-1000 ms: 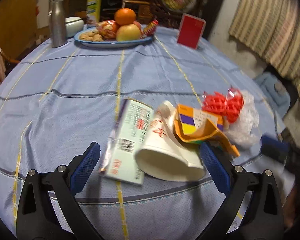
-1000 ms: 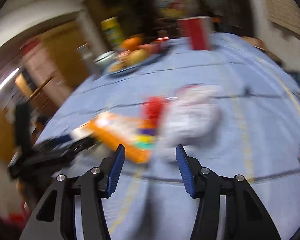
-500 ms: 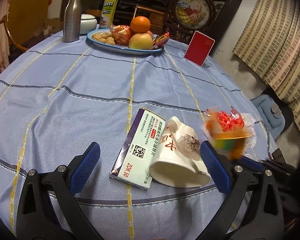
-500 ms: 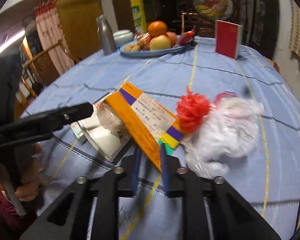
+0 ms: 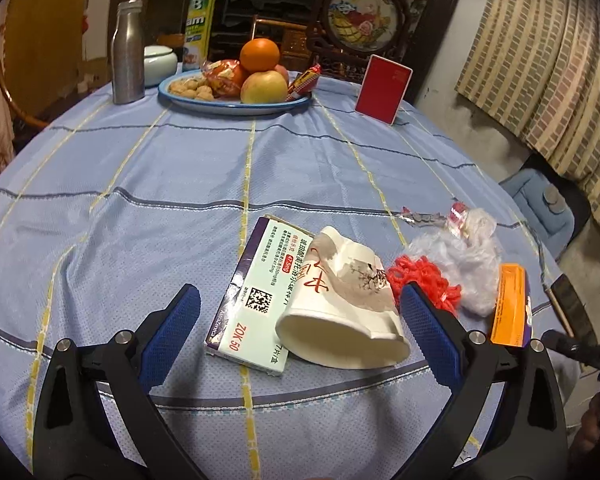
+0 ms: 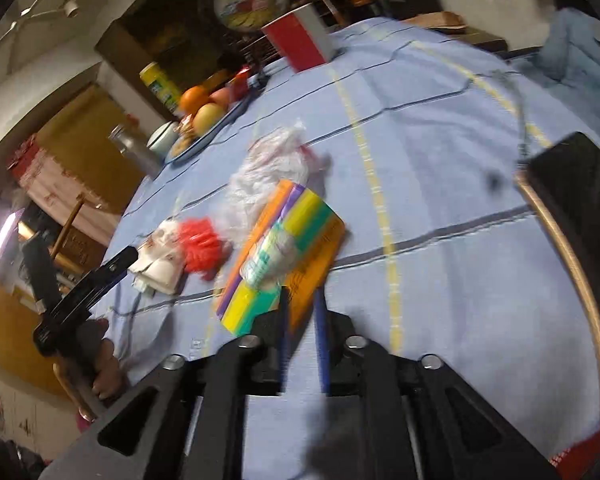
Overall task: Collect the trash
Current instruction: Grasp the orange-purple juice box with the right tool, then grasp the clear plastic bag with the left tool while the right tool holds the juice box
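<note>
Two tongs are in play. The right gripper point(image 6: 302, 304) has a corner of the orange box point(image 6: 300, 232) between its narrow-set blue pads, which look pressed on the card. Its jaws are opening, so this reads as the start of a release. The box hangs tilted above the blue tablecloth point(image 6: 440, 160) near the table's edge.

The left gripper point(image 5: 298, 292) hovers with its jaws spread wide and nothing in them. Below and between its fingers a crushed paper cup point(image 5: 340, 304) lies on its side, leaning on a flat medicine carton point(image 5: 260, 292).

Just to the right of the cup sit a red net point(image 5: 424, 280) and a crumpled clear bag point(image 5: 468, 264), touching one another. Far across the table, the fruit plate point(image 5: 236, 106) looks like no part of the job.

By my judgement the step in hand is carrying off the first piece of rubbish. A dark container with a pale rim point(image 6: 568, 208) stands at the right, but whether it is the bin I cannot tell.

The next move calls for the box to be over the bin before the pads part fully. After that, the cup wants a gentle squeeze, since it is already dented and will buckle.
</note>
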A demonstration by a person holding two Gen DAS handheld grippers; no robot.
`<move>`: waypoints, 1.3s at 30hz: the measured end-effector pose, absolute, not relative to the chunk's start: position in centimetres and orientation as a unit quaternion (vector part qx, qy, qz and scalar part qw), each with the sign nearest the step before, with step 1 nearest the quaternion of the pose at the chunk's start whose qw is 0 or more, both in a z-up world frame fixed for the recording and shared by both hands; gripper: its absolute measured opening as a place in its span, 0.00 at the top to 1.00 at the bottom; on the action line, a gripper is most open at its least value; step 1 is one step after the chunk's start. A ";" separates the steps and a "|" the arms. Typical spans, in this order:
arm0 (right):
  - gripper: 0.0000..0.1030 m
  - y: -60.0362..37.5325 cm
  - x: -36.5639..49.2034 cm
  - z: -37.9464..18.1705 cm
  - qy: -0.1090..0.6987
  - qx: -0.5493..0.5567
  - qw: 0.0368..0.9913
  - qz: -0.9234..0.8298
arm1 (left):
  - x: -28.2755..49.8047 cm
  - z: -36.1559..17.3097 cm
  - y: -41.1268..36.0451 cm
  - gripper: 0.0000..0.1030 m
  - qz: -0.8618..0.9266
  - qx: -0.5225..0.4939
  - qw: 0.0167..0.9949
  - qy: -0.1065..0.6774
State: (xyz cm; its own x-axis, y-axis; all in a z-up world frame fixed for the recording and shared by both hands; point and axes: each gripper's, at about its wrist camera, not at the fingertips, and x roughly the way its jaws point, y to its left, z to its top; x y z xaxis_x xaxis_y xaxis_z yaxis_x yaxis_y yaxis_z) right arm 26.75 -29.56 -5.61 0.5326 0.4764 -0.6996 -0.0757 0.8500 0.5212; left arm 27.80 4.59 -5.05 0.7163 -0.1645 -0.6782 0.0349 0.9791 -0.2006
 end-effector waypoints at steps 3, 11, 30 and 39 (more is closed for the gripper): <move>0.34 -28.6 26.4 -4.8 0.442 0.204 0.859 0.160 | 27.8 -5.0 4.3 0.07 -0.050 -0.077 0.924 0.372; 0.24 -25.7 29.0 -6.9 0.464 0.176 0.861 0.115 | 27.7 -5.0 3.9 0.07 -0.052 -0.069 0.925 0.371; 0.62 -28.8 23.4 -4.4 0.388 0.190 0.892 0.131 | 26.4 -4.3 1.5 0.07 -0.110 -0.024 0.931 0.347; 0.62 -32.4 20.8 -3.3 0.359 0.215 0.901 0.118 | 25.7 -2.8 -4.7 0.07 -0.163 0.019 0.927 0.336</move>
State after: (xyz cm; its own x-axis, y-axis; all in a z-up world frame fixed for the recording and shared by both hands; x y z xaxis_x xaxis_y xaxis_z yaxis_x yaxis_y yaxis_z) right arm 20.82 -32.37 -3.30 0.7152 0.3665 -0.5952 -0.0577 0.8796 0.4723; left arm 25.70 -4.66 -2.76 0.7211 -0.2895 -0.6294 0.3146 0.9463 -0.0748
